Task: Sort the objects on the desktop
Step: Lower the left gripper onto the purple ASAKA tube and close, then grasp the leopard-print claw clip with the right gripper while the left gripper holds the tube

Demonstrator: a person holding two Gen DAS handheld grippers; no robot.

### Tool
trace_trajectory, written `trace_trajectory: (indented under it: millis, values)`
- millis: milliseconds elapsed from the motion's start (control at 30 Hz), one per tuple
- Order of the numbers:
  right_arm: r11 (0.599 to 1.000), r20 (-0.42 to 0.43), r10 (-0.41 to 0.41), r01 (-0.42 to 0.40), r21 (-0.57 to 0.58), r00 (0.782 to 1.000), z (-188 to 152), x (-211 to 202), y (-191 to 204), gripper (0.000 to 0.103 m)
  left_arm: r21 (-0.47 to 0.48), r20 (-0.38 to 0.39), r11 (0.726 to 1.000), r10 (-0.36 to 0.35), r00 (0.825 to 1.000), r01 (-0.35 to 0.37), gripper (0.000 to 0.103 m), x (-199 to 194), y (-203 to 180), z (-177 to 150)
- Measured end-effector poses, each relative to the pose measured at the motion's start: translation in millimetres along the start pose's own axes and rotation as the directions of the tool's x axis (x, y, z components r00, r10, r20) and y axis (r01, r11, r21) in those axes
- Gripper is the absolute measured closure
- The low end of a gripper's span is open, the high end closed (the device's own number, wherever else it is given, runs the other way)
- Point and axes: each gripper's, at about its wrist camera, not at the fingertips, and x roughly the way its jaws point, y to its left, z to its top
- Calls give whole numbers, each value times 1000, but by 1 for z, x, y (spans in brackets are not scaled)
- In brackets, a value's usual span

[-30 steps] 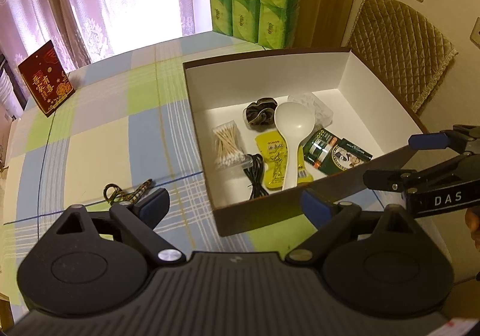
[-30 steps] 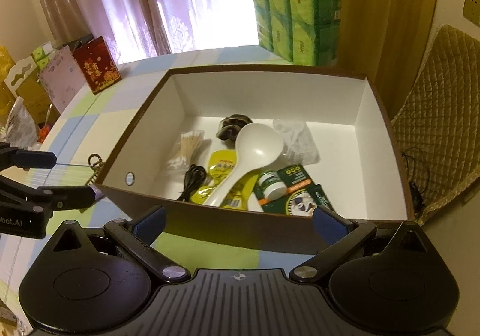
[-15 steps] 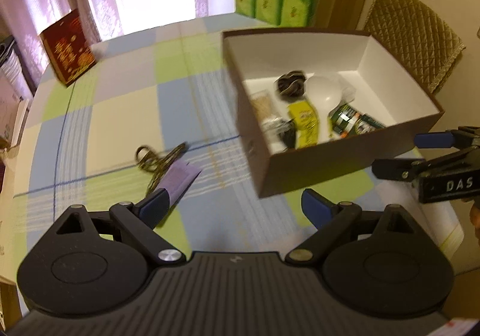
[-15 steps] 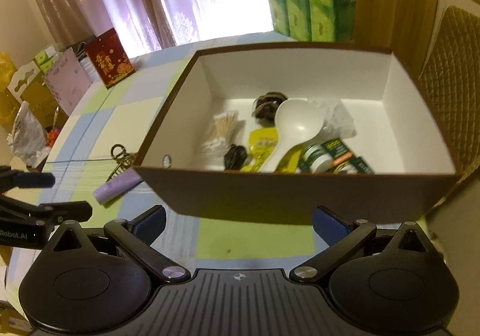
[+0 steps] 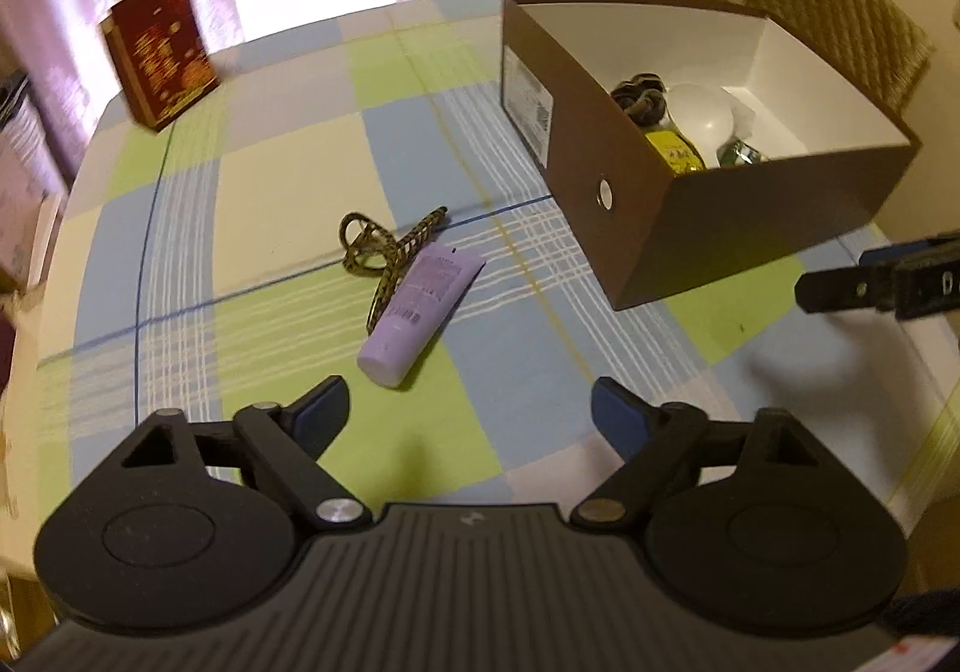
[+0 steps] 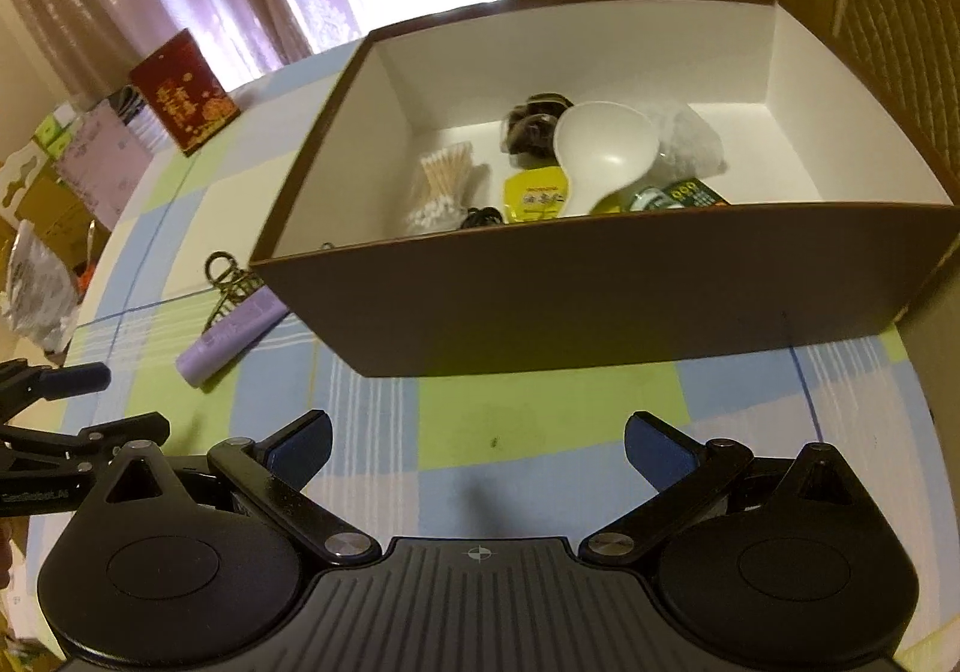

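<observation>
Purple tube (image 5: 420, 309) lies flat on the table (image 5: 288, 180), dead ahead of the left gripper (image 5: 469, 411) and just past its fingertips, cap end nearest, long axis running away and slightly right toward the box. Left fingers (image 5: 321, 408) spread wide, holding nothing. Hair claw clip (image 5: 384, 246) sits touching the tube's far-left side, partly overlapping its upper edge; likely to get snagged if the grasp goes in too deep.

Brown box (image 6: 600, 300) stands to the right of the tube, near but apart, already holding cotton swabs (image 6: 441, 186), white rice scoop (image 6: 600, 150), scrunchie (image 6: 534, 123) and packets. Right gripper (image 6: 478, 447) faces the box's near wall, fingers wide apart, empty, farther from the tube. Left one is the better pick; grip across the tube's width.
</observation>
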Motion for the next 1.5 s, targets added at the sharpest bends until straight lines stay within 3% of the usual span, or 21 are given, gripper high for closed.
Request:
trace_trajectory:
  millis: [100,167,267,400,467,800,1133,1300,1433,1500]
  values:
    - [999,1,-24,24,24,1000,2,1,-7,2,47,12,999,-20,1000,20,30,13,5,3]
    - [998,-1,-41,41,42,999,2,1,-11,2,79,11,996,-32,999,31,44,24,10,7]
    - [995,-8,-64,65,71,998,2,2,-18,2,134,9,990,-44,999,42,52,40,15,14]
    - [991,-17,-85,87,102,996,-1,1,-26,2,195,-16,979,-53,998,55,60,64,20,23]
    - [989,-20,-94,95,111,995,-1,0,-28,2,215,-37,974,-64,997,70,69,75,22,26]
    - [991,-30,-84,87,104,996,0,0,-18,2,240,-62,967,-75,995,88,80,97,26,34]
    - [999,-68,51,-52,-9,996,-6,14,34,2,150,-76,986,-58,995,69,80,60,33,-7]
    - [977,-87,161,-171,-127,983,-12,27,84,2,16,-90,999,36,995,-35,80,38,70,-35]
    - [958,-54,227,-233,-165,972,-14,40,123,2,-91,-101,989,109,989,-119,80,28,103,-51]
    - [961,-16,226,-225,-162,974,-13,49,140,4,-136,-105,979,140,985,-154,80,26,116,-55]
